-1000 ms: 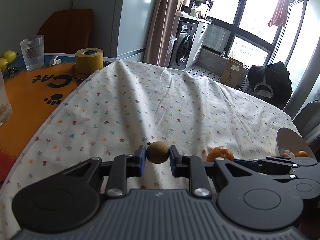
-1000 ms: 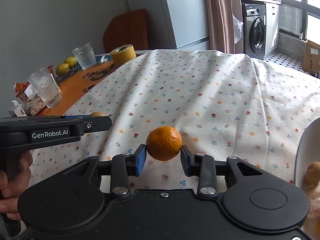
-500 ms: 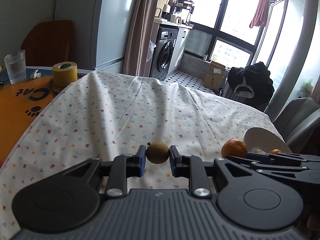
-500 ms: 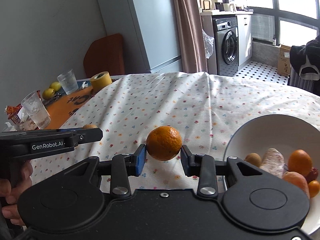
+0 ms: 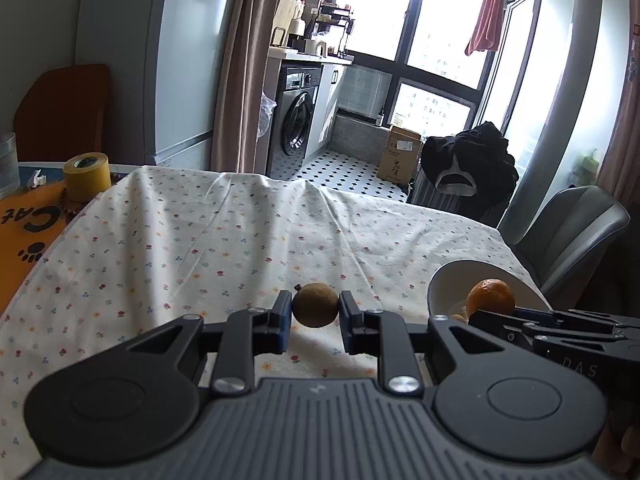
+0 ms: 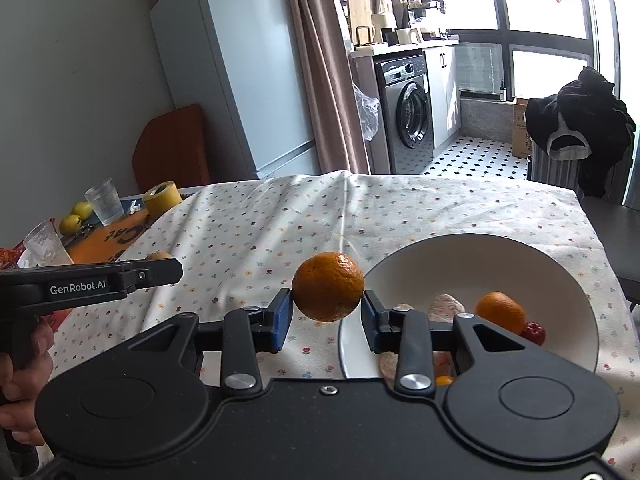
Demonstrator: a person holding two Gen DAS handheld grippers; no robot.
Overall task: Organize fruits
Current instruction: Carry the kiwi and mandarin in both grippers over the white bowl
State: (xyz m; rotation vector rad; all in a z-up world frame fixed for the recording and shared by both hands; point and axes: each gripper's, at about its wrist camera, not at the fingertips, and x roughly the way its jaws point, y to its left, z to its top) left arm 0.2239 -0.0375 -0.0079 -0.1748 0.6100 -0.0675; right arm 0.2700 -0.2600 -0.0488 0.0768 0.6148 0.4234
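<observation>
Orange fruit fills the right gripper (image 6: 327, 312), its jaws clamped on a mandarin (image 6: 328, 286) hanging just left of the white bowl (image 6: 560, 276) at frame centre. The left gripper (image 5: 315, 314) pinches a small brown fruit (image 5: 315, 305), possibly a longan, above the cloth (image 5: 200, 240). The bowl already holds another mandarin, a red fruit and pale pieces at lower right; both carried fruits are not yet dropped in. Two lemons (image 6: 76, 216) wait at far left. "GenRobot.AI" reads on the left gripper's side; "Cat" on the orange mat (image 5: 24, 220).
</observation>
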